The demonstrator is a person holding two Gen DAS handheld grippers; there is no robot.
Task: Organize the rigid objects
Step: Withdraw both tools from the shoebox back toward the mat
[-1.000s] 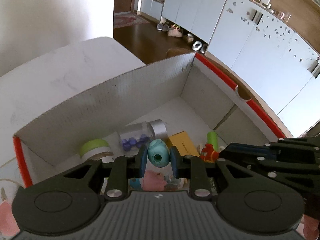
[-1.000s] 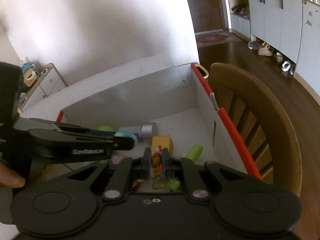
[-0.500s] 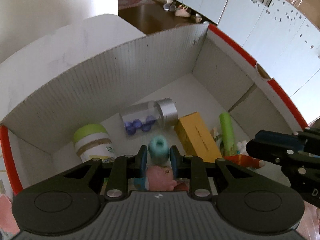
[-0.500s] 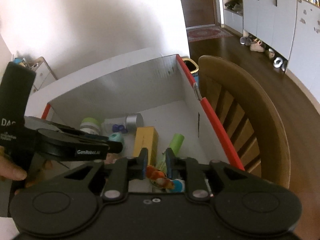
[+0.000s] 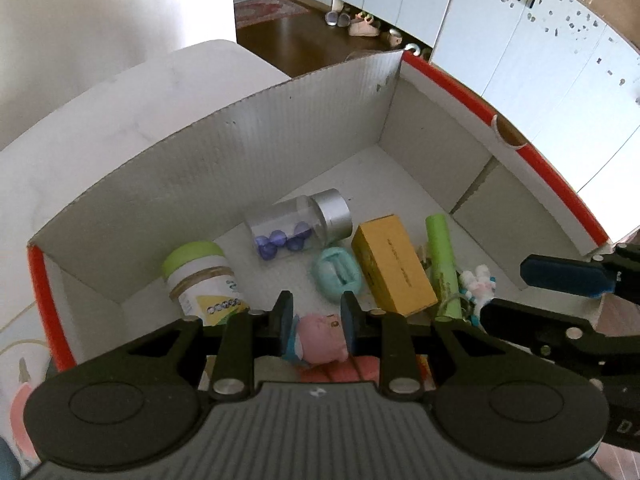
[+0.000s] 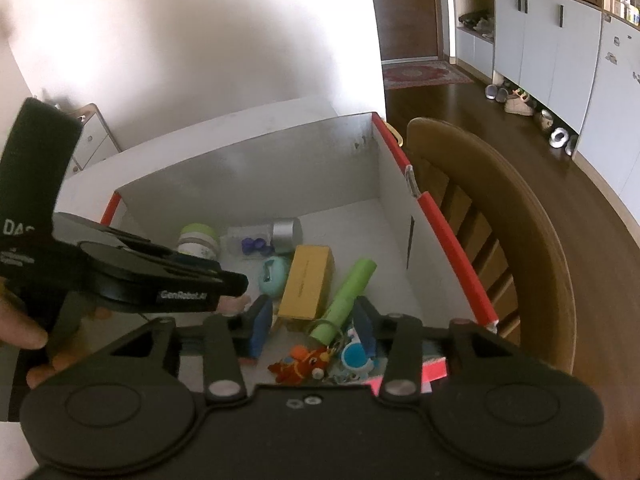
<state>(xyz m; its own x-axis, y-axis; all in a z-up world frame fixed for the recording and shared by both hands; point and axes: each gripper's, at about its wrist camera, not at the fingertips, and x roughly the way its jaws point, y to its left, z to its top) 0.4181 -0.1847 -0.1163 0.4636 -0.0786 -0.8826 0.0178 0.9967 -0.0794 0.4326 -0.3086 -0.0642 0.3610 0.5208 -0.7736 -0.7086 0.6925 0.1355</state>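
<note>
Here, in the left wrist view, the left gripper [image 5: 314, 304] hangs over the near end of the cardboard box [image 5: 200, 160], its fingers drawn close with only a narrow gap and nothing pinched. A teal case [image 5: 338, 274] lies on the box floor just past the fingertips. Beyond it a clear bottle [image 5: 296, 228] lies on its side, its long axis crosswise to the fingers and its silver cap to the right. A green-lidded jar [image 5: 200, 276] stands ahead to the left. A yellow box [image 5: 394, 266] lies right of the tips. A pink pig figure [image 5: 320, 338] shows below the gap. The right gripper [image 5: 508, 292] reaches in from the right edge.

In the right wrist view, the right gripper's jaws are opening, with nothing between the pads. An orange toy [image 6: 304, 362] lies on the floor beneath the gap. A green tube [image 6: 348, 292] runs from just inside the right finger away and rightward, its long axis slanted. The yellow box's long axis points away beside the left finger. A hand [image 6: 24, 332] holds the left gripper's handle.
</note>
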